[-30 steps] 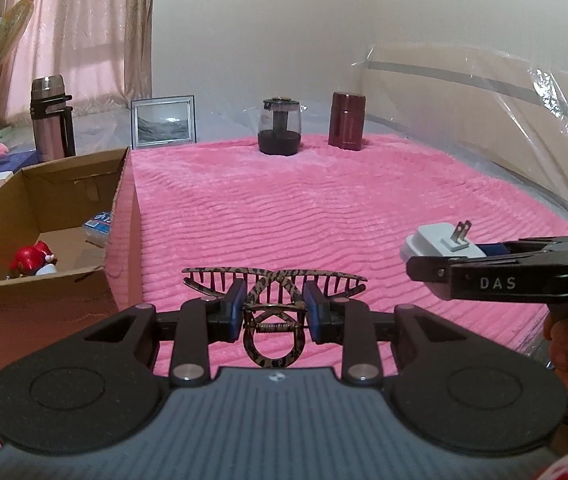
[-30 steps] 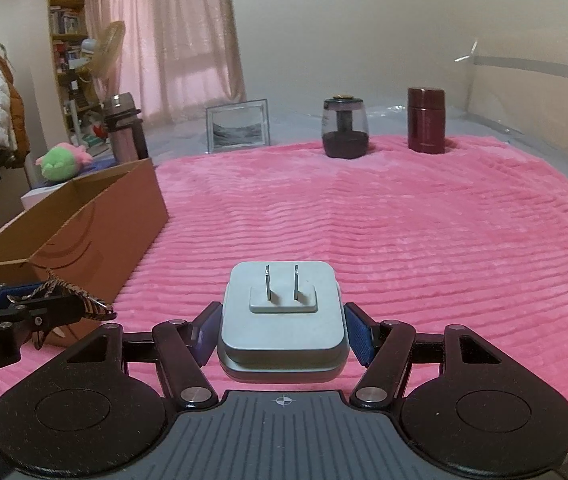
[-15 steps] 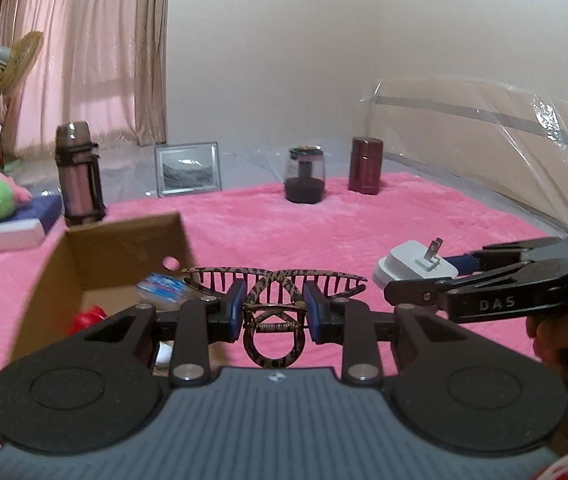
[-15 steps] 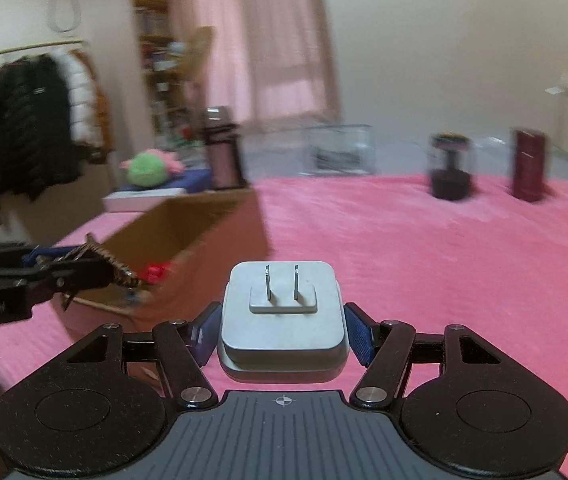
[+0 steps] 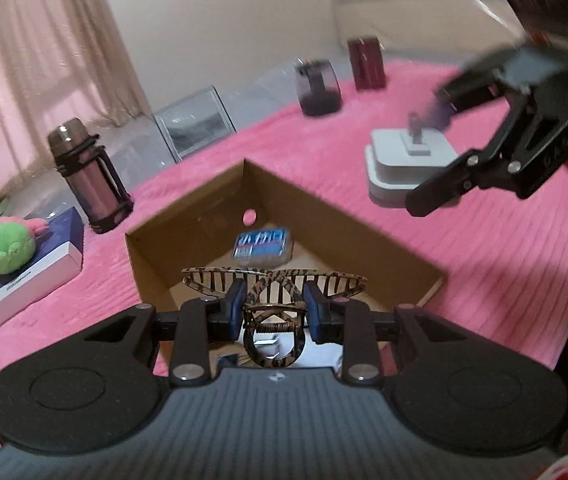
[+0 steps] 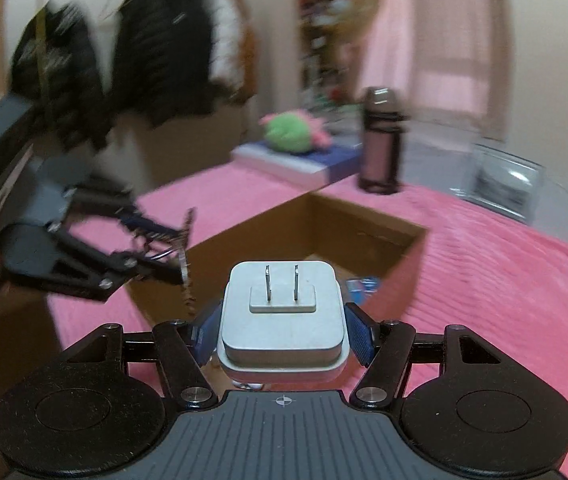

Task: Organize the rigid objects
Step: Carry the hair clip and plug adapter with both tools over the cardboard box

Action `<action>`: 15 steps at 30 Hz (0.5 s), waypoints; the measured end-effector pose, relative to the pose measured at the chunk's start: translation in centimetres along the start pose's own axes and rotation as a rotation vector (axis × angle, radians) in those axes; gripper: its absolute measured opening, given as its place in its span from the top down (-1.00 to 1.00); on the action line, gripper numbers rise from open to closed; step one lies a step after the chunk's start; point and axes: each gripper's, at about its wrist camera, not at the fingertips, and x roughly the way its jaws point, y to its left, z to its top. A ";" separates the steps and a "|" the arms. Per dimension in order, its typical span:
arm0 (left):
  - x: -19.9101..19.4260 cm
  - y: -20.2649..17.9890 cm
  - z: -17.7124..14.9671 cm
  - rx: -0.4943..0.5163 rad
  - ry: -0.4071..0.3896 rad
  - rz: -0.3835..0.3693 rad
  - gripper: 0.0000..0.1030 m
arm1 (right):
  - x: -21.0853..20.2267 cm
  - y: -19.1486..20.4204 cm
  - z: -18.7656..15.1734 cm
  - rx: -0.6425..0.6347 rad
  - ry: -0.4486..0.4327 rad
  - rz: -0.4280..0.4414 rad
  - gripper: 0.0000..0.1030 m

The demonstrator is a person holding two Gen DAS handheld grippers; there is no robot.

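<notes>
My left gripper [image 5: 274,312] is shut on a tortoiseshell hair claw clip [image 5: 274,288] and holds it over the open cardboard box [image 5: 188,232]. A blue packet [image 5: 262,244] lies inside the box. My right gripper [image 6: 282,330] is shut on a white two-prong power adapter [image 6: 282,320] and hovers above the box's near edge [image 6: 404,256]. In the left wrist view the adapter [image 5: 408,160] hangs above the box's right side. In the right wrist view the left gripper [image 6: 156,252] with the clip is at the left.
A pink ribbed blanket [image 5: 484,248] covers the surface. A steel thermos [image 5: 88,180], a green plush [image 5: 10,248] on a white-and-blue box [image 5: 36,276], a picture frame [image 5: 196,124], a dark jar [image 5: 318,88] and a maroon tin [image 5: 366,64] stand beyond the cardboard box.
Both grippers swung left and tilted down toward the cardboard box, each keeping its object. The box now lies directly under the clip and just ahead of the adapter.
</notes>
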 end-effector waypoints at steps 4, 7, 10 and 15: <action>1.8 2.5 -0.5 0.039 0.046 -0.084 0.50 | 3.9 0.4 1.5 -0.113 0.110 0.058 -0.19; 3.0 4.1 -0.4 0.091 0.078 -0.168 0.50 | 6.8 0.3 2.1 -0.177 0.201 0.096 -0.19; 4.4 5.2 -0.2 0.144 0.116 -0.229 0.50 | 9.0 0.4 2.1 -0.248 0.284 0.125 -0.19; 6.9 5.1 -0.2 0.249 0.185 -0.323 0.50 | 12.8 0.6 1.7 -0.353 0.401 0.161 -0.19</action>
